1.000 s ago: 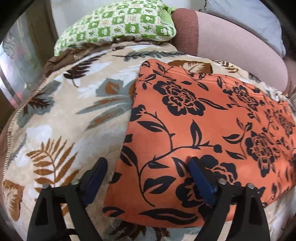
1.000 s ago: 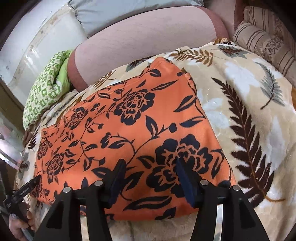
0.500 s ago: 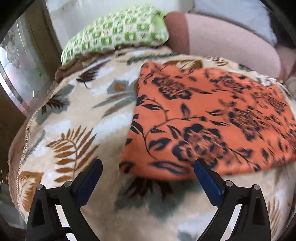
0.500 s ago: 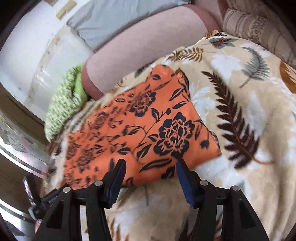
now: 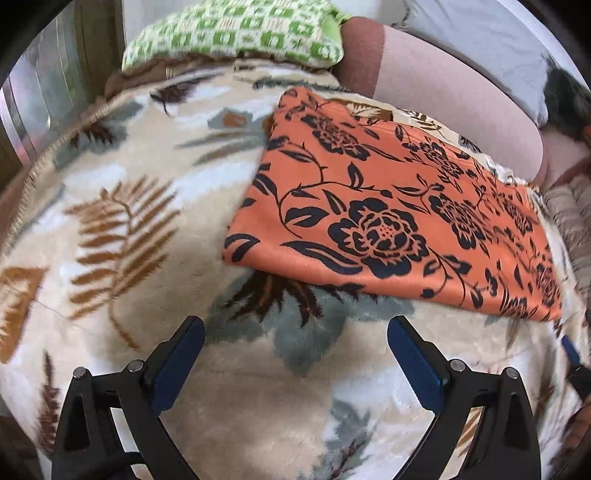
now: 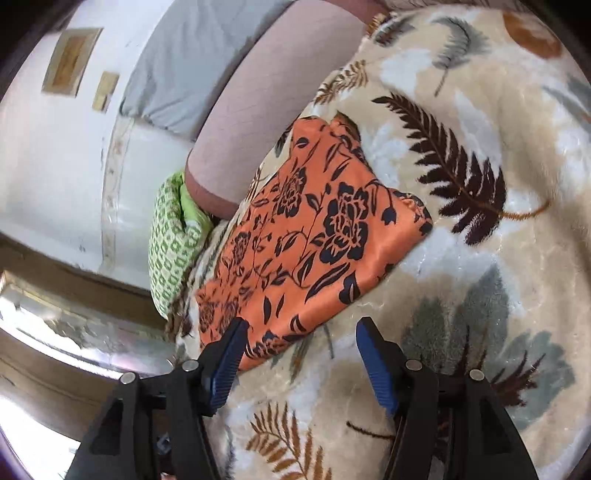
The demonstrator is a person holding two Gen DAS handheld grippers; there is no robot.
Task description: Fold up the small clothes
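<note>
Nearest, the left hand-held gripper [image 5: 295, 354] is hanging with its jaws wide apart and nothing between them. The right hand-held gripper [image 6: 299, 350] is spreading its jaws, also empty, over the leaf-patterned blanket [image 5: 122, 206] covering the bed. Just beyond both, the orange floral garment [image 5: 388, 206] is lying flat as a neat folded rectangle, touched by neither gripper. Further back, a green checked pillow [image 5: 236, 33] is resting. The fold is looking finished or nearly so.

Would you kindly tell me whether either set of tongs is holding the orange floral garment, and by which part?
Nothing is held. The left tongs stand open over the blanket, short of the orange garment; the right tongs are opening, nothing clamped between them.
</note>
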